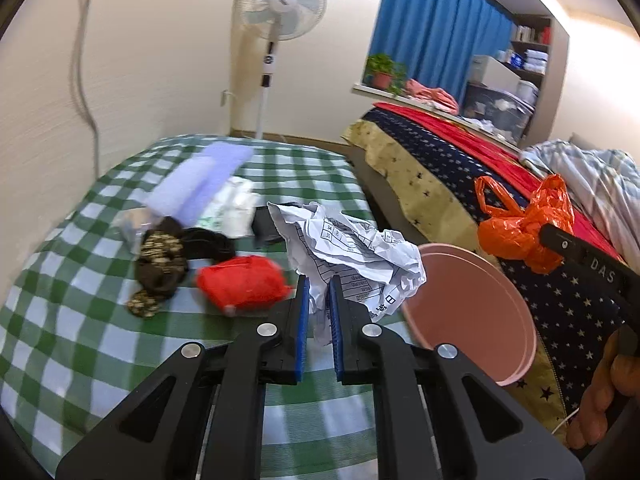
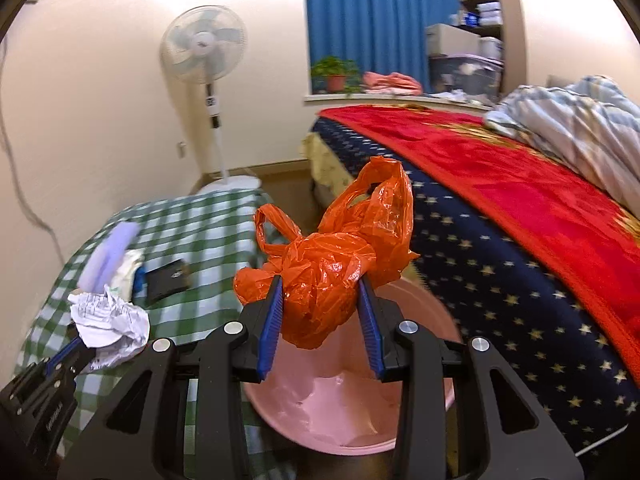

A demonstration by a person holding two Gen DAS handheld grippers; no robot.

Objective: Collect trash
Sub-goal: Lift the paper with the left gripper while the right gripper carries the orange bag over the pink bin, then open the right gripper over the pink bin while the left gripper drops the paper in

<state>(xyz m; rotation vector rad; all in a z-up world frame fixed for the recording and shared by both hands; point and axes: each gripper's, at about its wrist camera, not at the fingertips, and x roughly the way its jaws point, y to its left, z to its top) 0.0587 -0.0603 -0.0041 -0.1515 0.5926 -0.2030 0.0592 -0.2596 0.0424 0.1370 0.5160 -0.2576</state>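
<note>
My left gripper [image 1: 319,280] is shut on a crumpled sheet of printed white paper [image 1: 352,248], held above the green checked table [image 1: 100,340]. In the right wrist view the same paper [image 2: 110,320] shows at lower left, in the left gripper [image 2: 74,346]. My right gripper [image 2: 320,284] is shut on a crumpled orange plastic bag [image 2: 332,264], held over a pink plastic basin [image 2: 340,420]. From the left wrist view the orange bag [image 1: 520,228] hangs at right, above the basin [image 1: 472,312]. A red wad [image 1: 240,280] lies on the table.
On the table lie dark patterned cloth [image 1: 160,268], a lilac roll [image 1: 200,184], a white packet [image 1: 236,208] and a black flat case [image 2: 166,280]. A bed with a star-print cover [image 2: 500,280] and red blanket [image 2: 520,184] stands right. A standing fan [image 1: 280,0] is by the wall.
</note>
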